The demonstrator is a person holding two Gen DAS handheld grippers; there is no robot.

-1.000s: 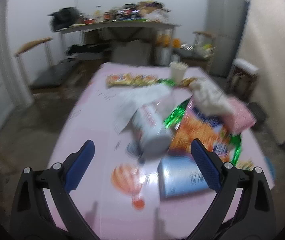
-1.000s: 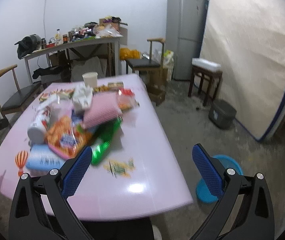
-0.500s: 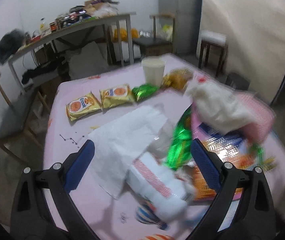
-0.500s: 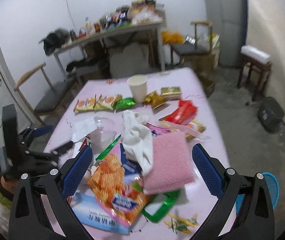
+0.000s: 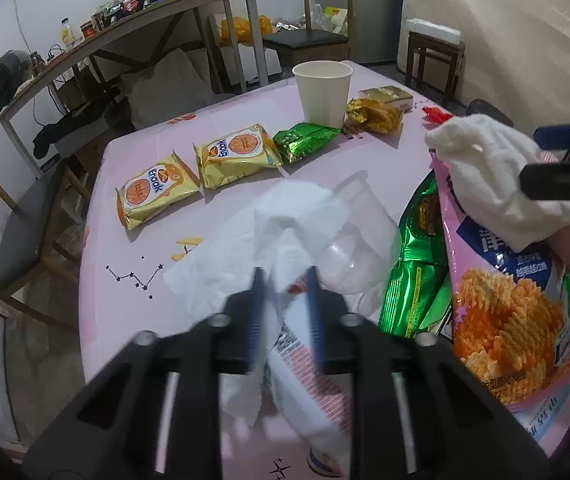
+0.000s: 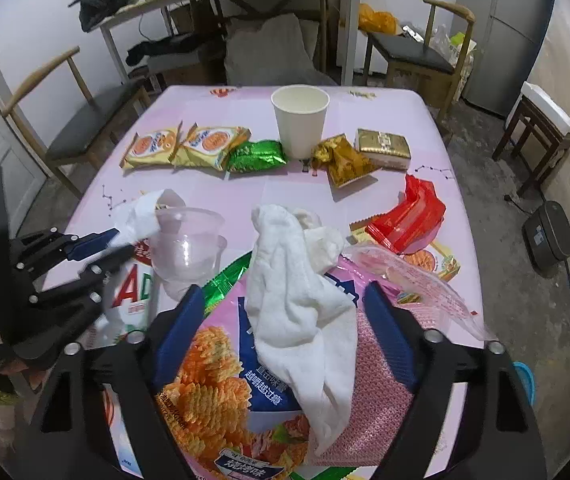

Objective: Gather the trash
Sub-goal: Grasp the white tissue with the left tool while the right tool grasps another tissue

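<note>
**Tally of what lies on the pink counter**

Two yellow biscuit packets [image 6: 151, 148] [image 6: 211, 146] lie side by side at the far left, with one small green foil packet [image 6: 256, 156] just right of them. One white paper cup [image 6: 300, 120] stands upright at the far middle. Right of it lie one crumpled gold wrapper [image 6: 341, 160] and one gold box [image 6: 383, 148]. One red wrapper [image 6: 409, 214] lies at the right. Nearer are one clear plastic cup [image 6: 187, 240], one white paper towel [image 5: 285, 224], one white cloth [image 6: 297, 280], one large crisp bag [image 6: 221, 384], one pink cloth [image 6: 377, 392] and one big green foil bag [image 5: 417, 276].
</note>
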